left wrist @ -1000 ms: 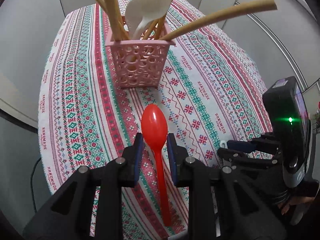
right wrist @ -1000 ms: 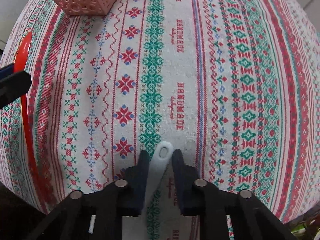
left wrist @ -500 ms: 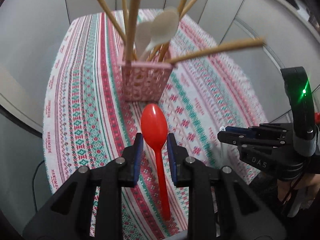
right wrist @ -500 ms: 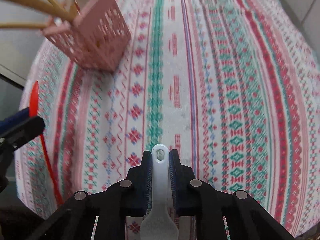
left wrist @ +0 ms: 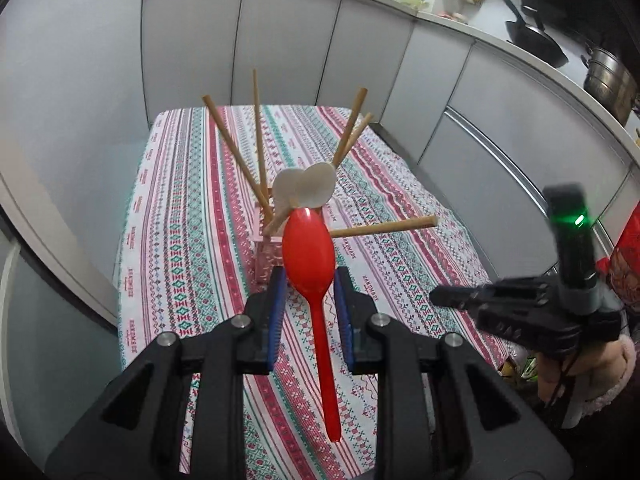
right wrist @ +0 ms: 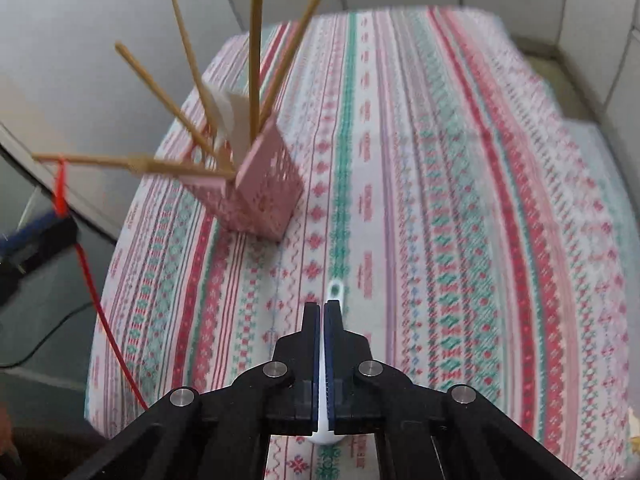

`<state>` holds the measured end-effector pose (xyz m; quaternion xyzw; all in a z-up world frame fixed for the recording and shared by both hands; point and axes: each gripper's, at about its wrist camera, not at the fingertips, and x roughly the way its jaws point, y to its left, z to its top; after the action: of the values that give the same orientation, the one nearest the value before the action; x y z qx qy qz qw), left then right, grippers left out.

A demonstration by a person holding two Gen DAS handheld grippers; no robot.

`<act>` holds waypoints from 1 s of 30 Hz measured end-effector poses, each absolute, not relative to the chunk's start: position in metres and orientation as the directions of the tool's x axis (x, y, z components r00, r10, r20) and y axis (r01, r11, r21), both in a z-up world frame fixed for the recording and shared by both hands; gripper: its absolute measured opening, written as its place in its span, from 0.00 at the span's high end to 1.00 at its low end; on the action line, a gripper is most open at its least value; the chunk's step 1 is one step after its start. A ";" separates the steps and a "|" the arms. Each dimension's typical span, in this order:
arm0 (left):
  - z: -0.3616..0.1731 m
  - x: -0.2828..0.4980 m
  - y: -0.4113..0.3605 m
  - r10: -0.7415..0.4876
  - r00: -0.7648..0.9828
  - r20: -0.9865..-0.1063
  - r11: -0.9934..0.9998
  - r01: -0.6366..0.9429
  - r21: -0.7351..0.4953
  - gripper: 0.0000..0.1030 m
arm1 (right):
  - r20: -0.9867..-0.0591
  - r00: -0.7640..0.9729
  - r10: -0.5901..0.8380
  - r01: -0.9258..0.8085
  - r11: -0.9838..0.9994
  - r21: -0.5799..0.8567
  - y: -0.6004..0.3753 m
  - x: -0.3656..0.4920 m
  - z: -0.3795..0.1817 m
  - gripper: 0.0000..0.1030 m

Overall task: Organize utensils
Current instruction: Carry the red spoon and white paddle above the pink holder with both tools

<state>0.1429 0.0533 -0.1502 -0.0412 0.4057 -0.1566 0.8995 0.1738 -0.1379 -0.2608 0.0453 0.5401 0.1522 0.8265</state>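
Note:
My left gripper (left wrist: 310,284) is shut on a red plastic spoon (left wrist: 308,256), pinched at the lower bowl with the handle hanging toward me, lifted above the table. Beyond it stands the pink lattice basket (left wrist: 265,258) with two white spoons (left wrist: 308,192) and several wooden chopsticks (left wrist: 230,140). My right gripper (right wrist: 323,308) is shut on a white spoon (right wrist: 335,290), its jaws closing tight on the thin handle; the holed handle end pokes past the fingertips. The basket (right wrist: 260,196) lies ahead to its left. In the left wrist view the right gripper (left wrist: 440,296) hovers at the right.
The patterned tablecloth (right wrist: 460,200) covers a small table set against grey cabinet fronts (left wrist: 288,40). A counter behind carries a pan (left wrist: 536,40) and a steel pot (left wrist: 608,76). The table drops off at its left and near edges; a cable (right wrist: 40,344) lies on the floor.
Both grippers have risen from the table with their spoons, so the basket looks smaller and farther. The right jaws have narrowed, and the white spoon's handle now sits edge-on between them.

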 end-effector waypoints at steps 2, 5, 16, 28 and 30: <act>-0.158 0.147 0.053 -0.296 0.601 -0.743 0.954 0.224 -0.199 0.75 | -0.901 0.325 0.286 -0.194 0.953 0.232 -0.135 0.175 -0.275 0.78; -0.168 0.153 0.053 -0.280 0.571 -0.772 0.959 0.204 -0.197 0.75 | -0.926 0.267 0.267 -0.174 0.958 0.226 -0.129 0.187 -0.303 0.58; -0.180 0.157 0.058 -0.250 0.544 -0.801 0.967 0.173 -0.185 0.75 | -0.959 0.254 0.125 -0.226 0.972 0.067 -0.099 0.219 -0.354 0.68; -0.177 0.157 0.061 -0.249 0.567 -0.785 0.968 0.166 -0.187 0.75 | -0.931 0.338 0.137 -0.237 0.970 0.056 -0.102 0.213 -0.330 0.85; -0.172 0.155 0.063 -0.252 0.581 -0.774 0.968 0.164 -0.191 0.75 | -0.913 0.376 0.162 -0.219 0.972 0.082 -0.112 0.207 -0.313 0.85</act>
<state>0.1554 0.0629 -0.1723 -0.0495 0.4422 -0.1171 0.8879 0.2071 -0.1115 -0.3129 -0.0264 0.5468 0.1150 0.8289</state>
